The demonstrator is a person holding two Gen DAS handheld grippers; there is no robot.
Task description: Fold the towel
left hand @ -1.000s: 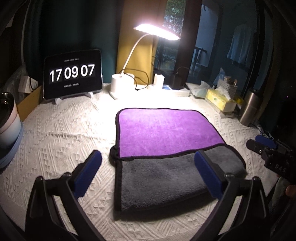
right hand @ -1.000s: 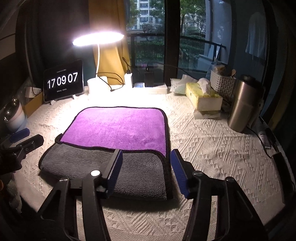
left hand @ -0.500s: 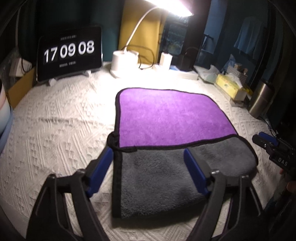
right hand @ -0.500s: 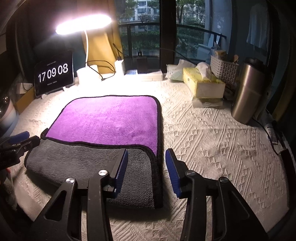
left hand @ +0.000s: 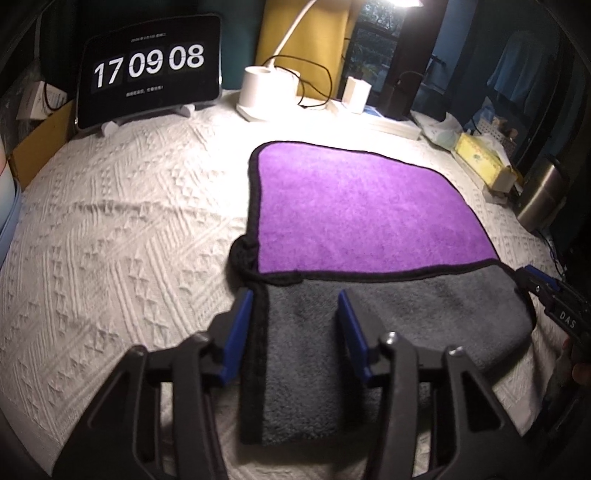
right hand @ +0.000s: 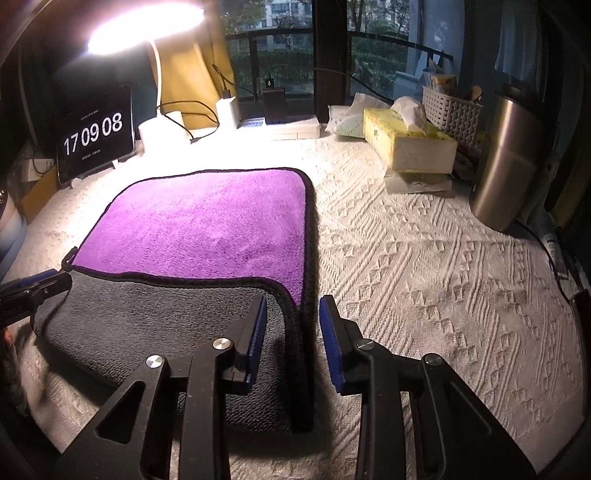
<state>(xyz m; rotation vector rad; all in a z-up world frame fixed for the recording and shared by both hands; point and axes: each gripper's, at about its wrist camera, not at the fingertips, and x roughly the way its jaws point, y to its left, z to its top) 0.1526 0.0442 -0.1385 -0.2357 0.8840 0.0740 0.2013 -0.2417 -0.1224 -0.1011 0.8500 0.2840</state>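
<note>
Towel (left hand: 362,218) lies flat on the white textured tablecloth (left hand: 122,236), mid-frame in both views. Progress, my read: near edge is already turned over onto the purple face, so a grey band (right hand: 159,317) runs across the lower part of the towel w/ the purple side showing above it. That's a partial first fold only; most of the folding is left, probably bring the grey flap further up to halve it, then fold again.

Look: thick plush microfiber, purple one side, grey the other, black stitched border, rounded corners. Small black loop/tag sticks out at the fold's left end (left hand: 240,254). Flap edge is slightly wavy, not straight.

Left gripper (left hand: 295,325), lower centre of the left wrist view: fingers apart, straddling the flap's left border, one blue pad just outside the edge, other over the grey. Not clamped on anything, as far as I can see.

Right gripper (right hand: 293,325), lower centre of the right wrist view: also released, pads either side of the flap's right corner. Can't tell if the pads touch the fabric.

Further out: clock tablet (right hand: 94,134) upper left, lamp (right hand: 147,18) top, tissue box (right hand: 410,144) and steel flask (right hand: 509,162) on the right.
</note>
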